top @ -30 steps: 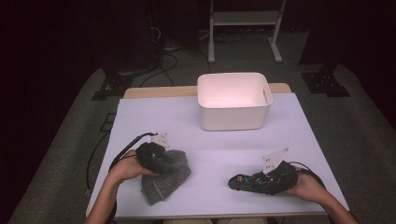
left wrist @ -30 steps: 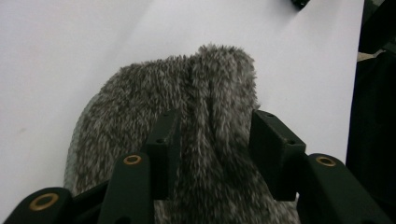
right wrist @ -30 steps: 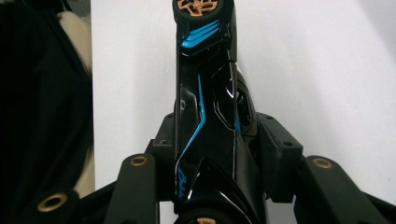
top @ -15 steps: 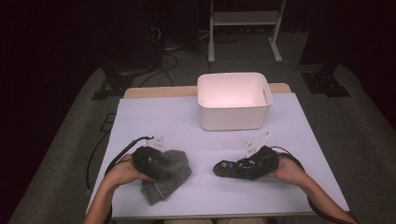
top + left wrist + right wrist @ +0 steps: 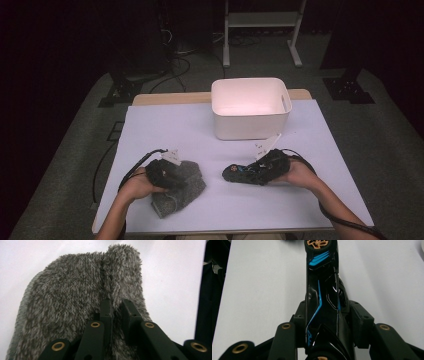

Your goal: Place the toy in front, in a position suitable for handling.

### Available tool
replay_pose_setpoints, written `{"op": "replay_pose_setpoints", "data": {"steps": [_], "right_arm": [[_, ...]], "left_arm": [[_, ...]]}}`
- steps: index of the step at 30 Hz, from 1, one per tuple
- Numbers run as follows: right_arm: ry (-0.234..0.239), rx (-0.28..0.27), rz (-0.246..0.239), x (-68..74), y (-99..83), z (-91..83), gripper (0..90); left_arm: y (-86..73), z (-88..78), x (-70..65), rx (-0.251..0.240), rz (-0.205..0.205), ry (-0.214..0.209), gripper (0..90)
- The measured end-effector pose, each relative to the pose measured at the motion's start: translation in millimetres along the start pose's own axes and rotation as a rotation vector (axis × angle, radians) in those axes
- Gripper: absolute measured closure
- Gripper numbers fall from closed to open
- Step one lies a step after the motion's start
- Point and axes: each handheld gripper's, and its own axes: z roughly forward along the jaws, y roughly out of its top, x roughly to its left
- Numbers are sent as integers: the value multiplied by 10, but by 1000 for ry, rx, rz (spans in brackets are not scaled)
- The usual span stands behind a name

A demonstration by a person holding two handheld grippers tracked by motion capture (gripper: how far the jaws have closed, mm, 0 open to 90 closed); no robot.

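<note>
- We work at a table (image 5: 165, 125) covered by a pale lavender-white sheet; a strip of bare wood shows along its far edge.
- A white tub (image 5: 251, 107) stands at the far middle of the sheet, its pale inside turned up to the high view.
- Around the table we see grey carpet, and past it the room goes dark; a white metal stand (image 5: 260, 27) rises behind the tub, and black cables (image 5: 185, 60) trail over the floor at the far left.
- Our left gripper (image 5: 116, 307) sits at the near left of the sheet, on a grey fuzzy cloth (image 5: 72, 302) that lies bunched and flat on the surface. Its jaws have just been closing, and in the left gripper view they stand close together with a fold of the pile pinched between them.
- Our right gripper (image 5: 329, 315) lies low over the near right of the sheet, pointing toward the cloth and well apart from it. Its jaws are clamped on the sides of a glossy black toy car (image 5: 323, 290) with blue stripes and a gold-spoked wheel at its far end.
- In the high view the toy car (image 5: 243, 172) juts out leftward from our right hand (image 5: 300, 175), just above the sheet, between the cloth and that hand.
</note>
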Motion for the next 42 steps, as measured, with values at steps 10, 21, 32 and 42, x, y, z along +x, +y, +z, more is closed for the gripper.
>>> {"op": "replay_pose_setpoints", "data": {"steps": [10, 21, 32, 42], "right_arm": [[-16, -6, -4, 8, -25, -87, 554], [-38, 5, 15, 6, -113, -103, 554], [-49, 31, 16, 101, -150, -41, 536], [-2, -3, 60, 246, -148, -113, 373]], "left_arm": [[-22, -744, 75, -49, 10, 120, 807], [-74, -1345, 28, -69, 12, 250, 792], [-174, -365, 56, -59, -8, 80, 736], [-145, -39, -77, -83, -9, 14, 576]]}}
